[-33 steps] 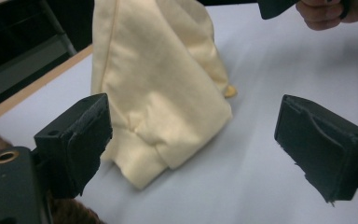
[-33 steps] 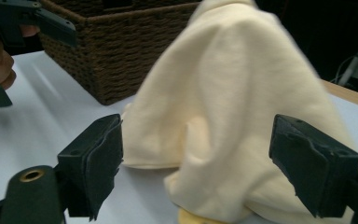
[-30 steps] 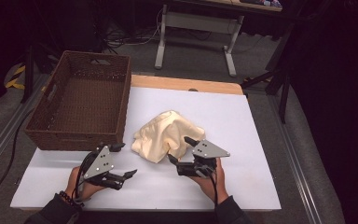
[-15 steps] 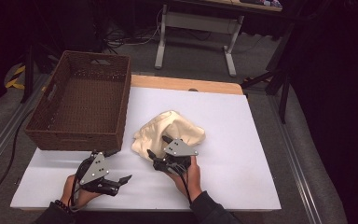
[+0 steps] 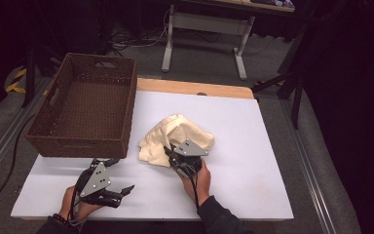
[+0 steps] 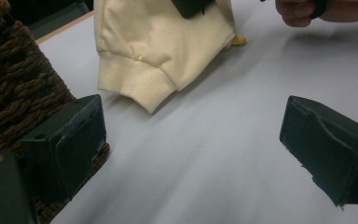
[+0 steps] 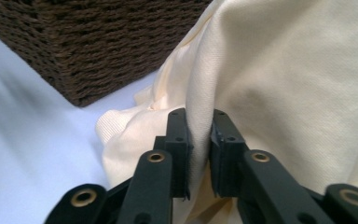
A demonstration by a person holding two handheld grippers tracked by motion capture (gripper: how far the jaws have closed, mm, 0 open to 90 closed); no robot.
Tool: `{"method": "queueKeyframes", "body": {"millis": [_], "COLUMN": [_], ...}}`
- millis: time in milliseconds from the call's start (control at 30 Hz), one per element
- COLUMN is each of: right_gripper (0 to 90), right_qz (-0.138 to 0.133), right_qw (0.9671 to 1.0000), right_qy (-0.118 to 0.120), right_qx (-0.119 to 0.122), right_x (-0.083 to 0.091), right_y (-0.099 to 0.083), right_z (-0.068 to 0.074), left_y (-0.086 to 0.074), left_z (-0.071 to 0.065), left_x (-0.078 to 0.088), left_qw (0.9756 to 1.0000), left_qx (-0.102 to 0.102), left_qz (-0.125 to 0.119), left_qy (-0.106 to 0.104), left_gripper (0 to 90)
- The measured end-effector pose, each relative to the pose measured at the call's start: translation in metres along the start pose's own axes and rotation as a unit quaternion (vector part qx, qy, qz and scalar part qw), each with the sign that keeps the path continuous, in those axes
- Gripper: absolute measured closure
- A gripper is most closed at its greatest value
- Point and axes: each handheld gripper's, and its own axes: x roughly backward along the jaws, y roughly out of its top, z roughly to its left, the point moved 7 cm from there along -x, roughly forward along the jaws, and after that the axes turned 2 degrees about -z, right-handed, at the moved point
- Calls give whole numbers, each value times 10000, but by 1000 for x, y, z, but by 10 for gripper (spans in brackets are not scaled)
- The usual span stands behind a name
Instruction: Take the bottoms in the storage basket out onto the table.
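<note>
Cream garment (image 5: 175, 139) heaped on white counter (image 5: 253, 146), a fold pinched by right tool (image 7: 199, 140) whose jaws have just been closing, left tool (image 5: 121, 190) held spread beside wicker basket (image 5: 85, 105).

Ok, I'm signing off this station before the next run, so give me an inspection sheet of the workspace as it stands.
Surface: white table top, flat, wooden strip along the far edge.
Job's things: cream garment crumpled mid-table; brown woven basket at the left, nothing seen inside.
Clutter: nothing seen.
Grippers: right tool has just been closing and its jaws pinch a fold of the garment; left tool open over bare table, beside the basket's near corner, a ribbed cuff ahead of it.
Cables: black cable on the floor at the left.
Surroundings: dark room, grey floor, white desk frame behind the table.
</note>
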Motion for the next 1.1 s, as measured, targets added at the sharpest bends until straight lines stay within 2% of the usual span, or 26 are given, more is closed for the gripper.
{"method": "queueKeyframes", "body": {"millis": [100,167,300,467,600,800,833,933,1100], "right_gripper": [833,837,840,841,842,842,842,842,842], "right_qz": [29,6,-58,-216,-341,-360,-333,-227,-32], "right_qw": [10000,9998,9997,9995,9991,9983,9983,9984,9984], "right_qy": [88,172,247,204,86,-109,-134,-277,-323], "right_qx": [36,-31,-39,-98,-237,-447,-463,-440,-470], "right_x": [6,12,29,55,81,117,121,132,144], "right_y": [0,2,5,10,9,-6,-9,-20,-39], "right_z": [-2,-5,-13,-29,-45,-67,-71,-80,-91], "left_y": [1,1,3,5,7,9,9,11,14], "left_z": [0,1,1,0,-1,-6,-5,-7,-11], "left_x": [0,-1,-4,-9,-14,-21,-22,-26,-35], "left_qw": [10000,10000,10000,9999,9999,9996,9995,9994,9990], "left_qx": [-19,-15,-27,-43,-33,-65,-125,-136,-159], "left_qz": [-10,-2,-25,-13,-12,20,25,44,89], "left_qy": [-6,-18,-43,-105,-163,-277,-287,-315,-399], "left_gripper": [80,83,85,91,93,94,95,96,103]}}
